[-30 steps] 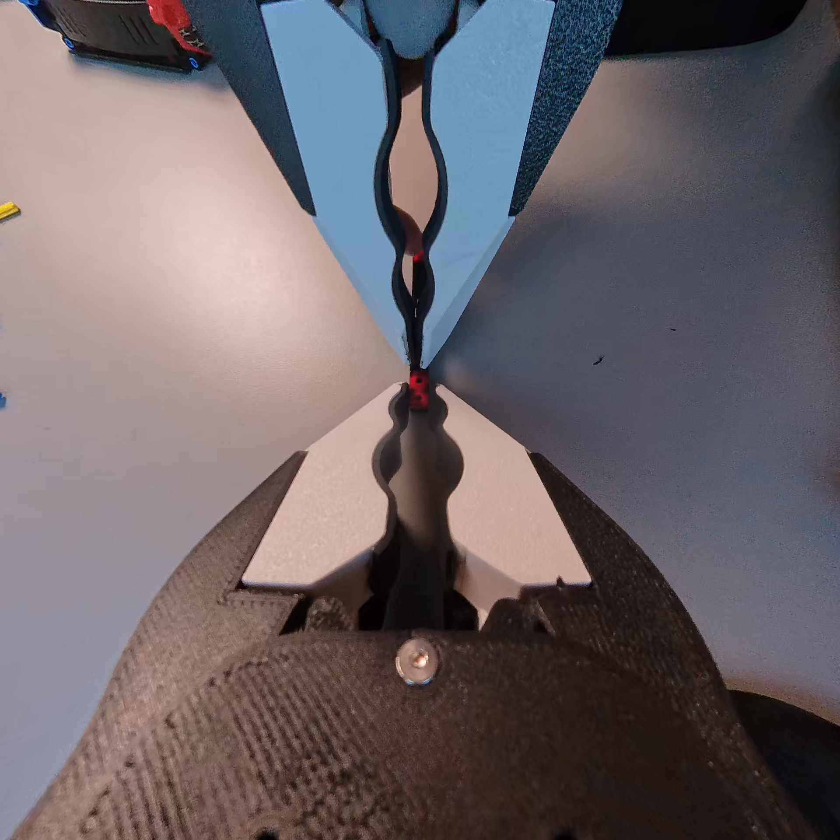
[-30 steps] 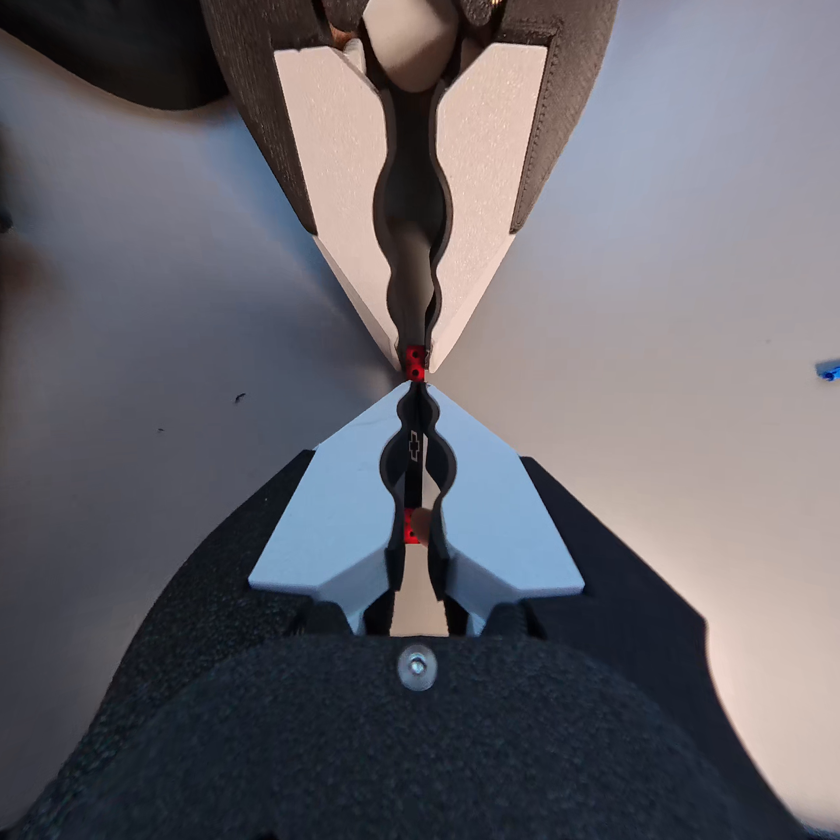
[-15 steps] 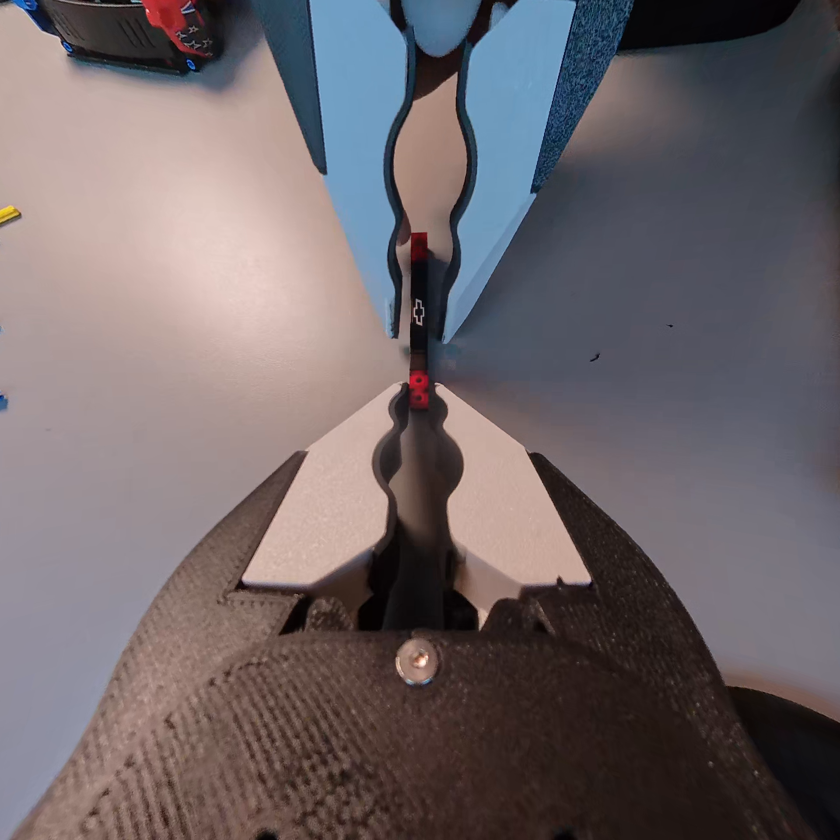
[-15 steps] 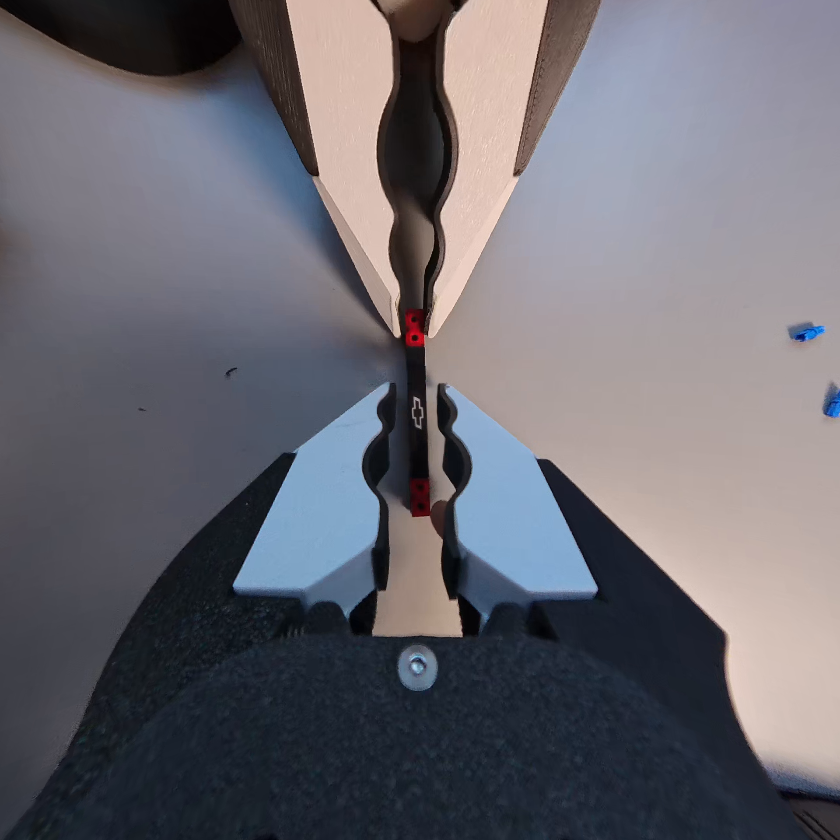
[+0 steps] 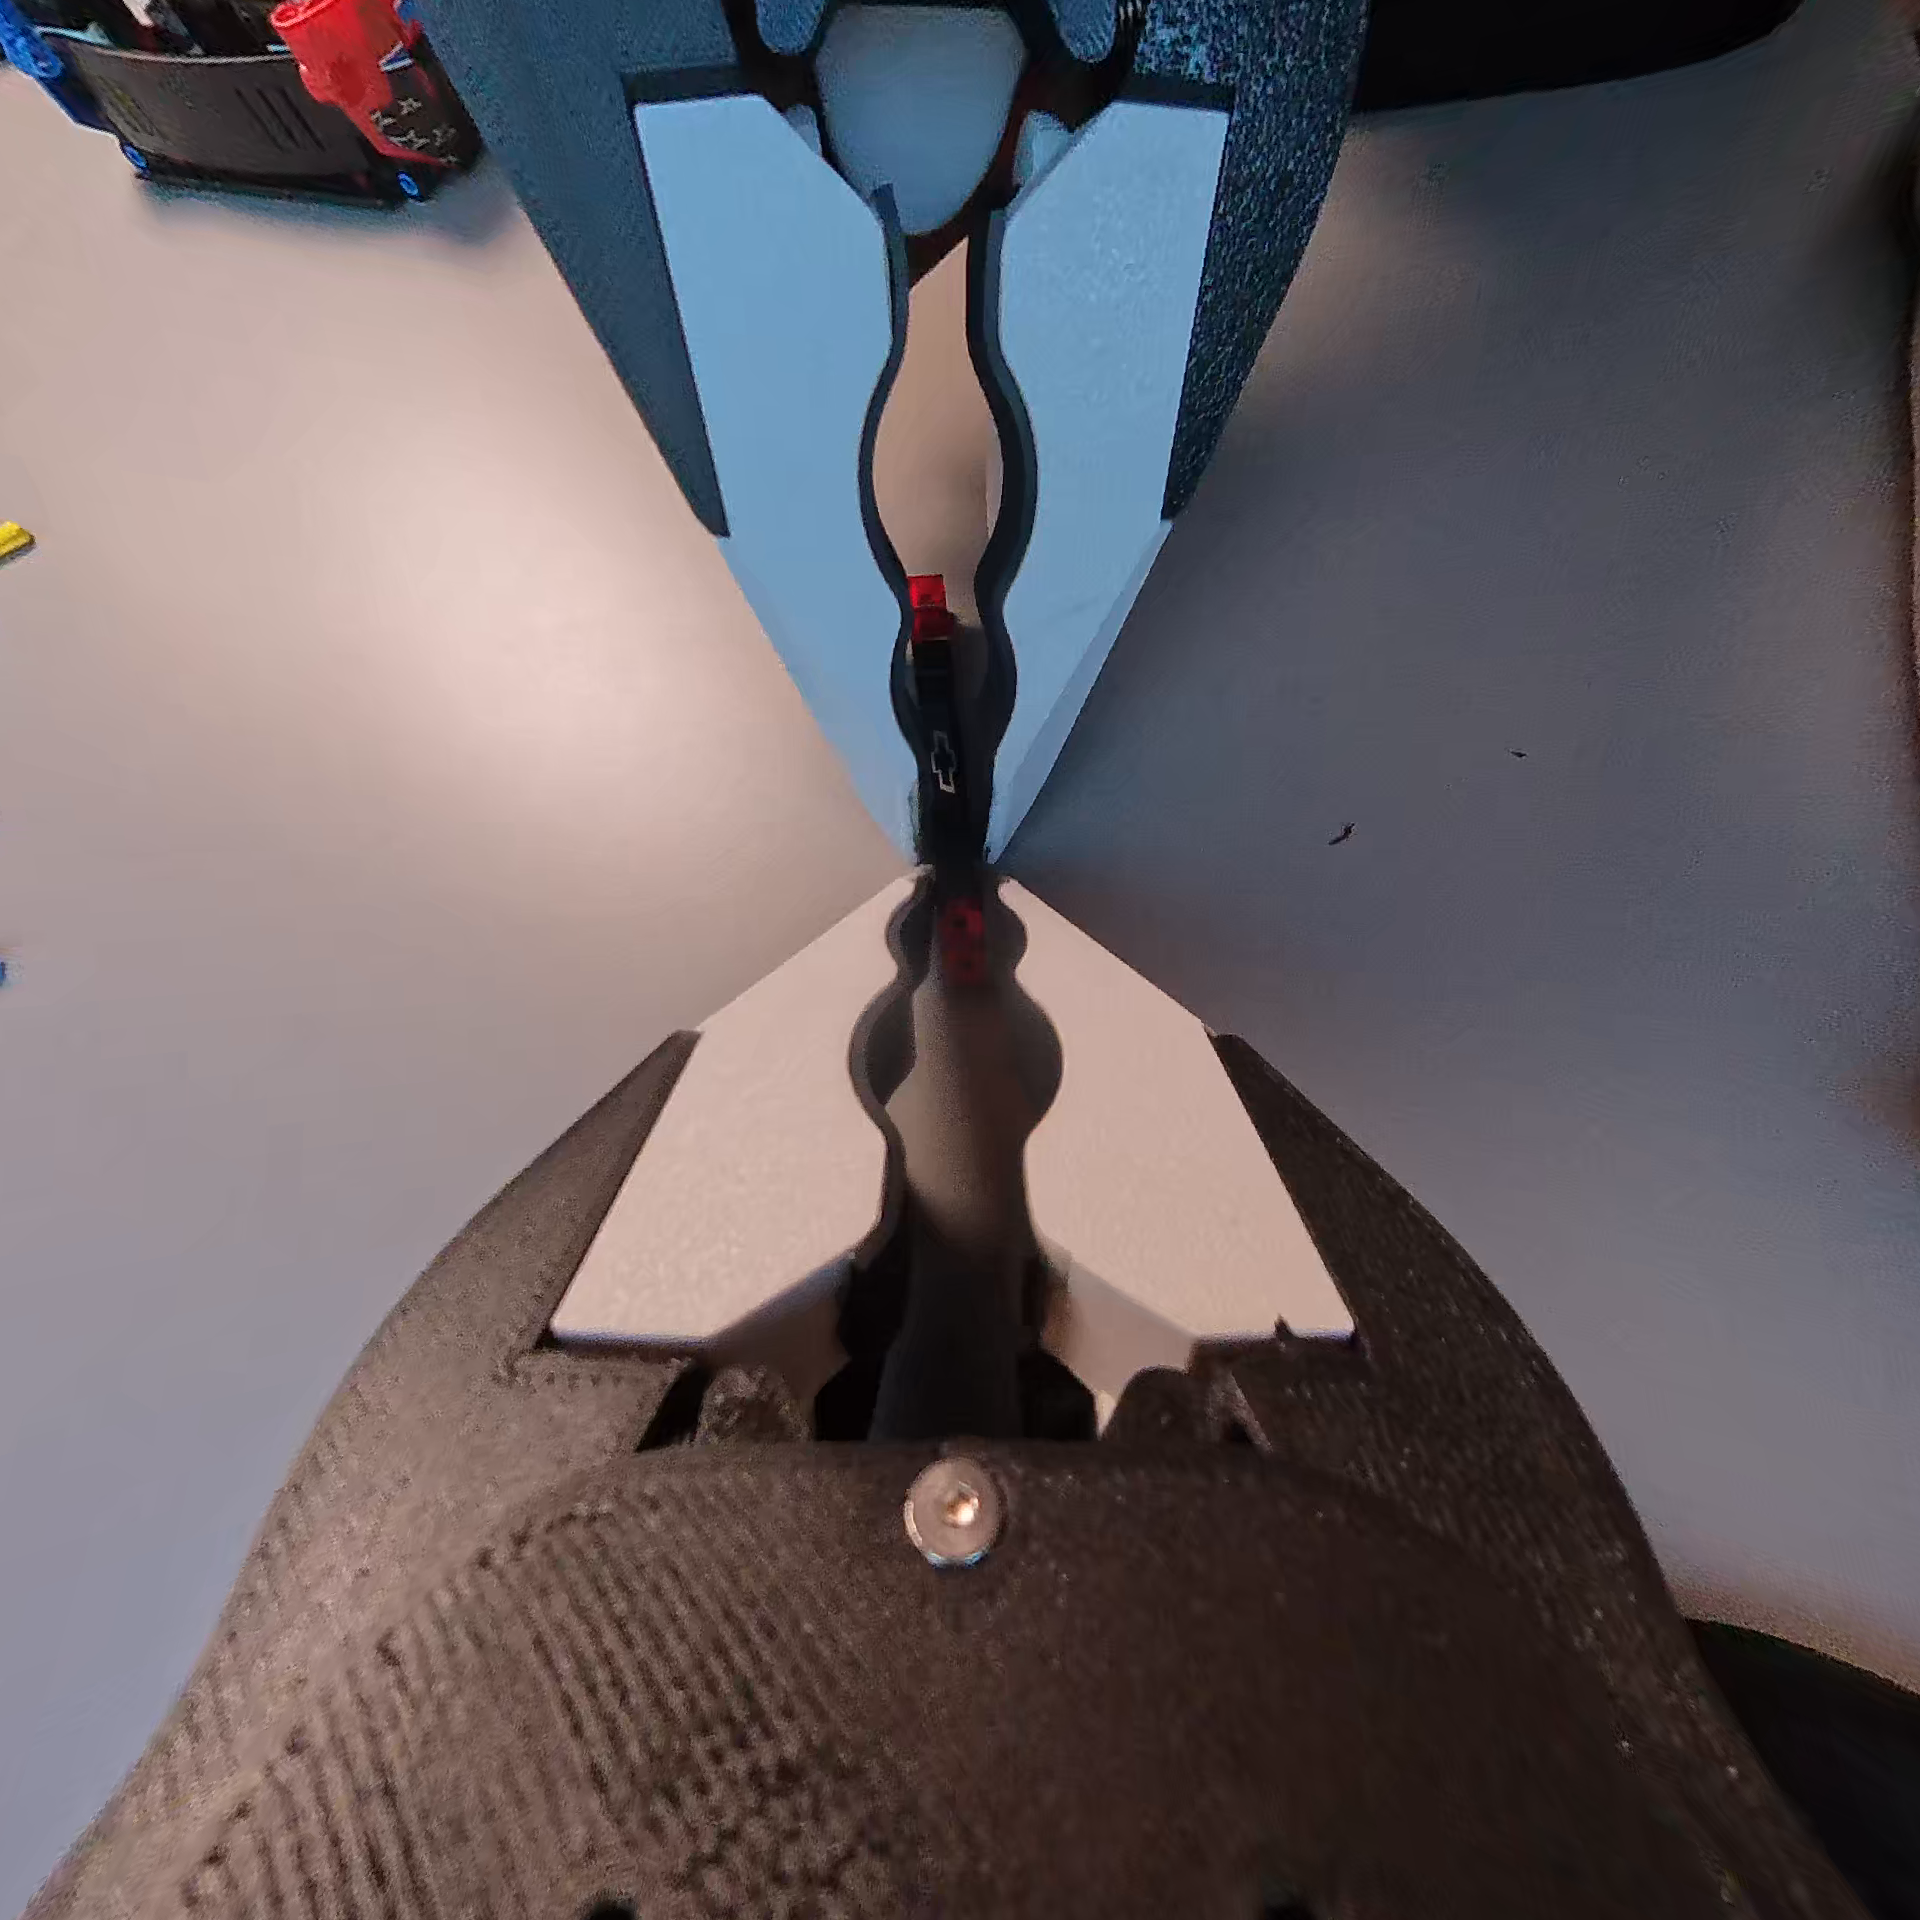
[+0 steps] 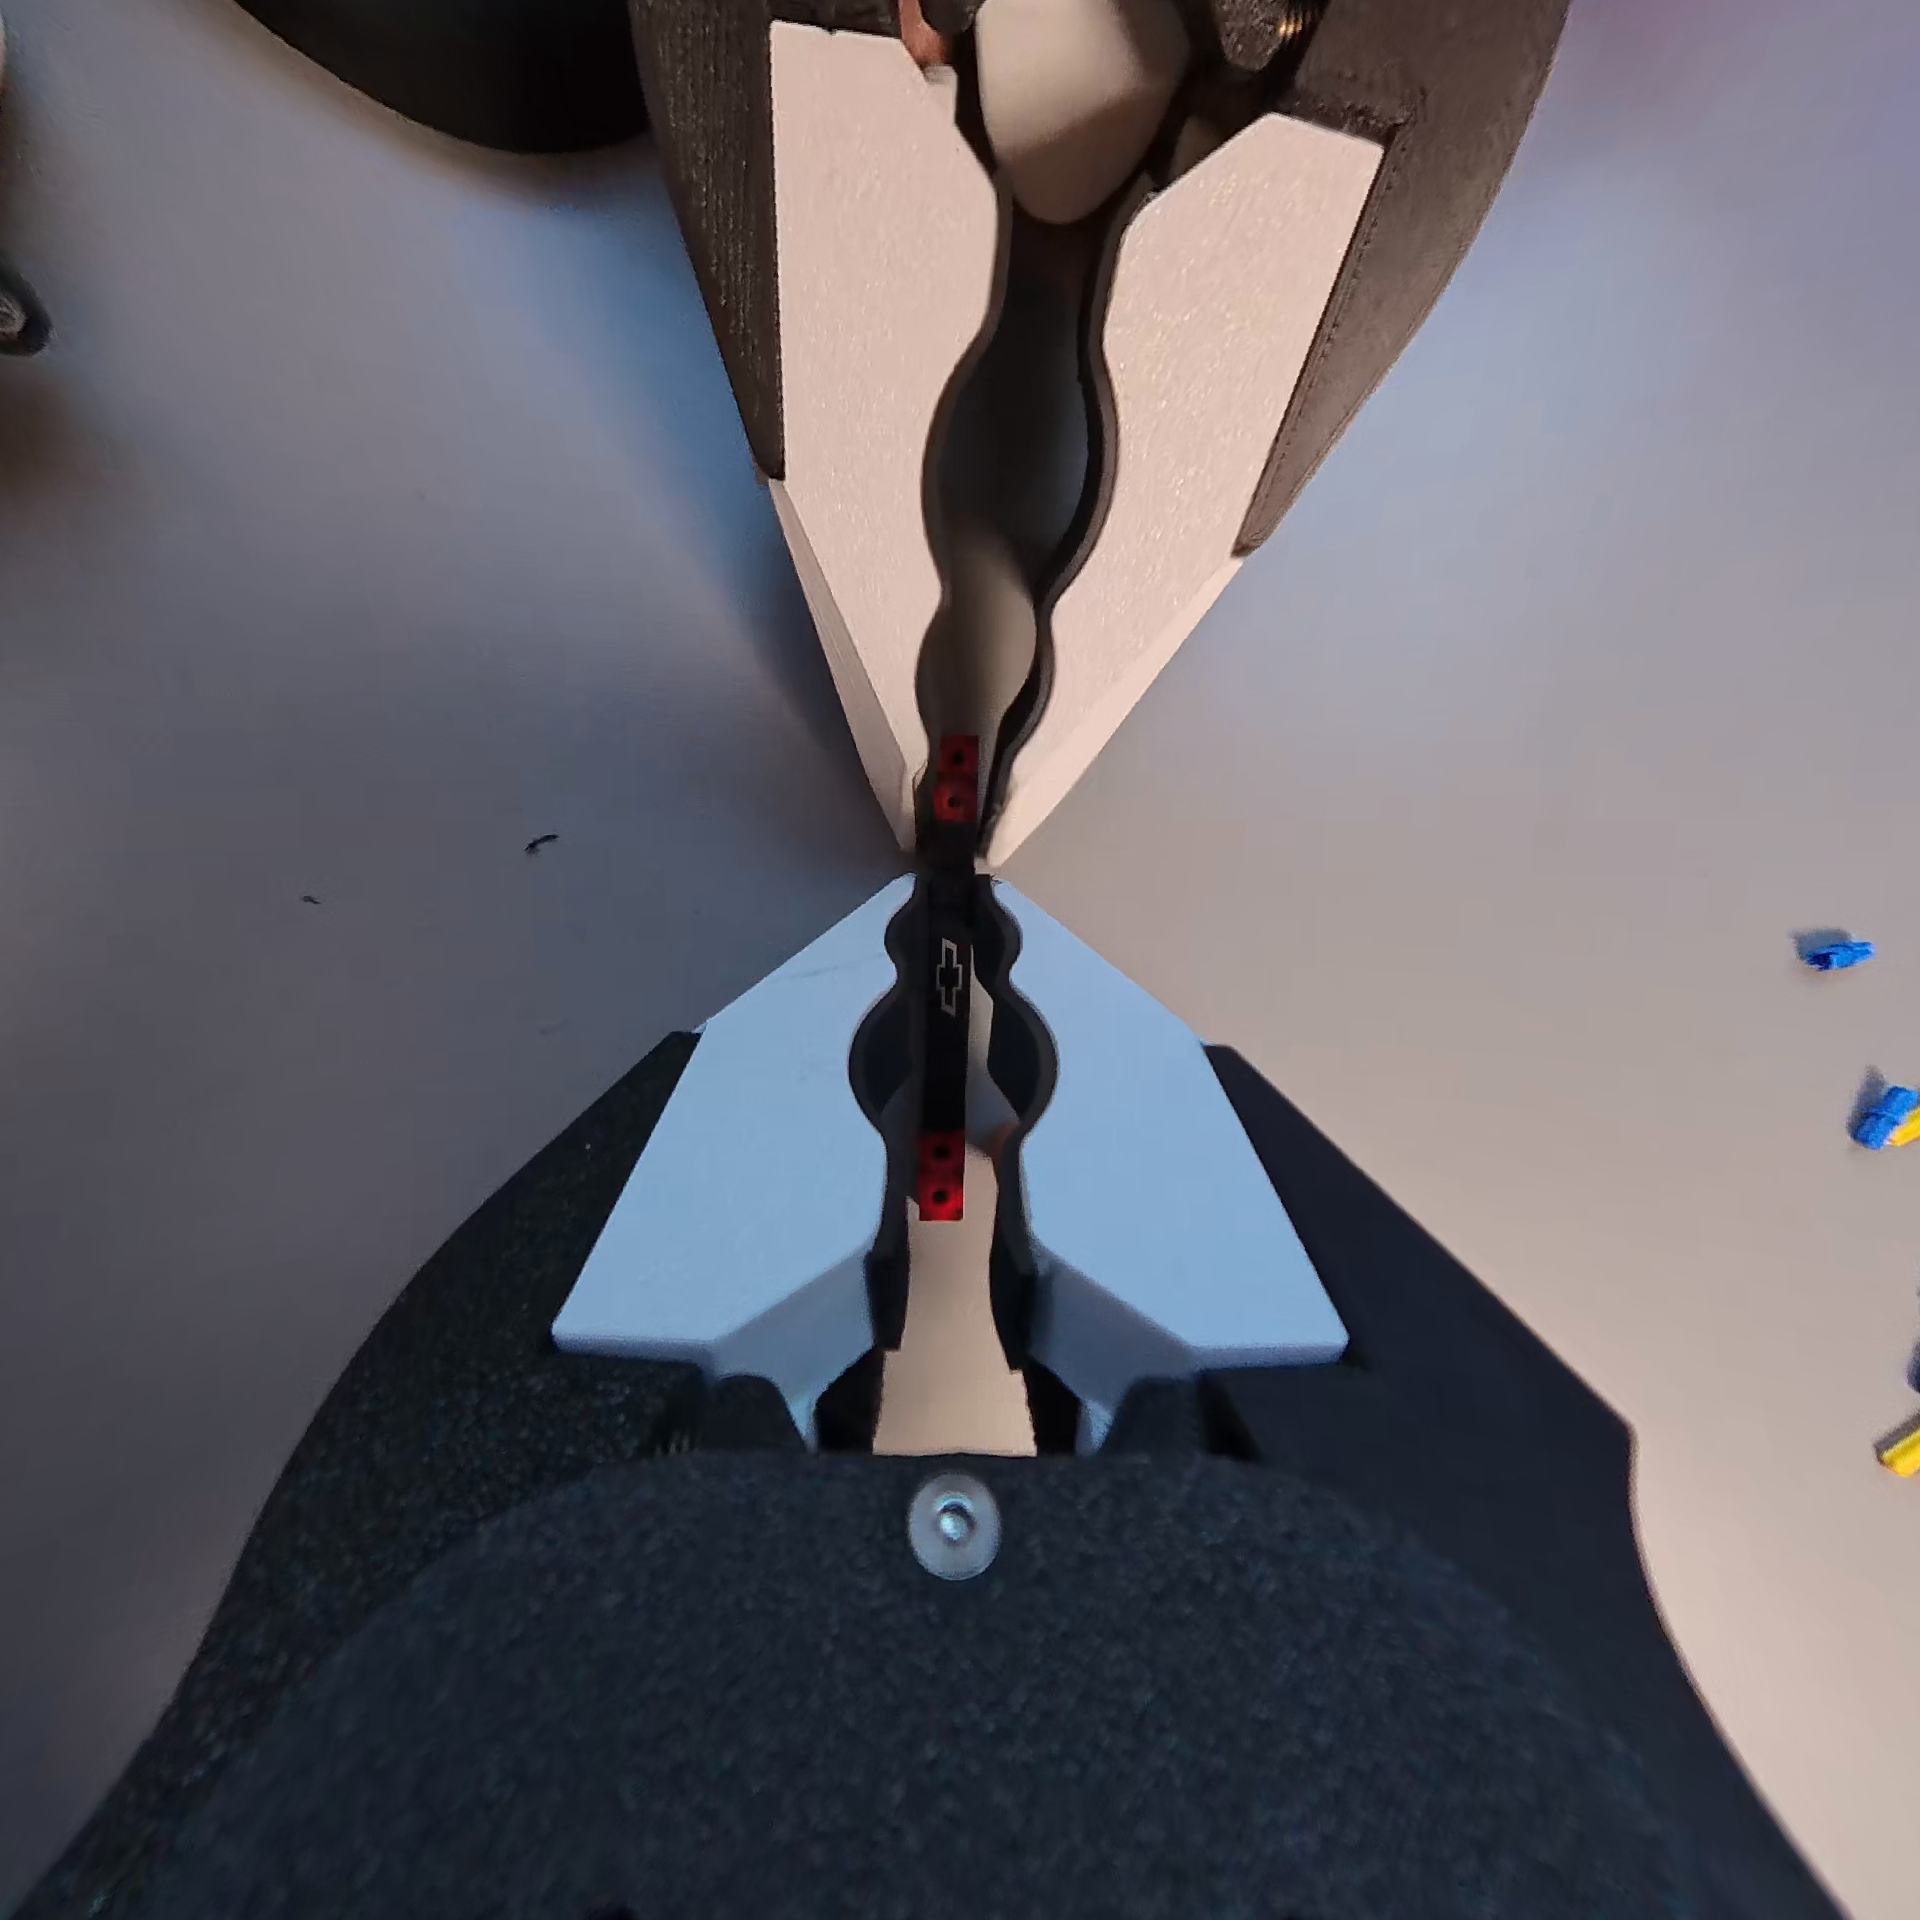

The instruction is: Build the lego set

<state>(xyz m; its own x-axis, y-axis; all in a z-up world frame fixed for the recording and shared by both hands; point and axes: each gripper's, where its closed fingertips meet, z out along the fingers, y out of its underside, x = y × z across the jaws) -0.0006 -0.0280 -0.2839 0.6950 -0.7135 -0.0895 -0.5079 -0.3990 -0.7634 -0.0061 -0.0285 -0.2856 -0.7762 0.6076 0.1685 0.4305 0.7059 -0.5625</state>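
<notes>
**Lego strip bridging two pairs of tongs above the desk**

The grey desk is lying bare beneath the work, so anything dropped is going to land flat on it and may skitter off.

The left tongs are pinching one red end of the strip, their tips drawn together on it. The right tongs are facing them nose to nose, with the black middle of the strip running back between their fingers. Those fingers are standing close on either side of it, yet I cannot tell whether they are actually gripping it or only framing it.

A partly built black model with red and blue parts is sitting at the far corner of the desk, well apart from both tongs.

The strip itself is thin, black, red at both ends and stamped with a small emblem. It is hanging clear of the desk, edge-on between the fingers.

That is where the trouble lies, in my judgement. If the left tongs are letting go before the right ones are truly clamped, the strip is going to fall. If both are squeezing while the hands are drifting out of line, the strip may twist or spring out of the narrow tips.

Loose blue pieces and a yellow piece are lying near the edges, easy to sweep aside.
</notes>
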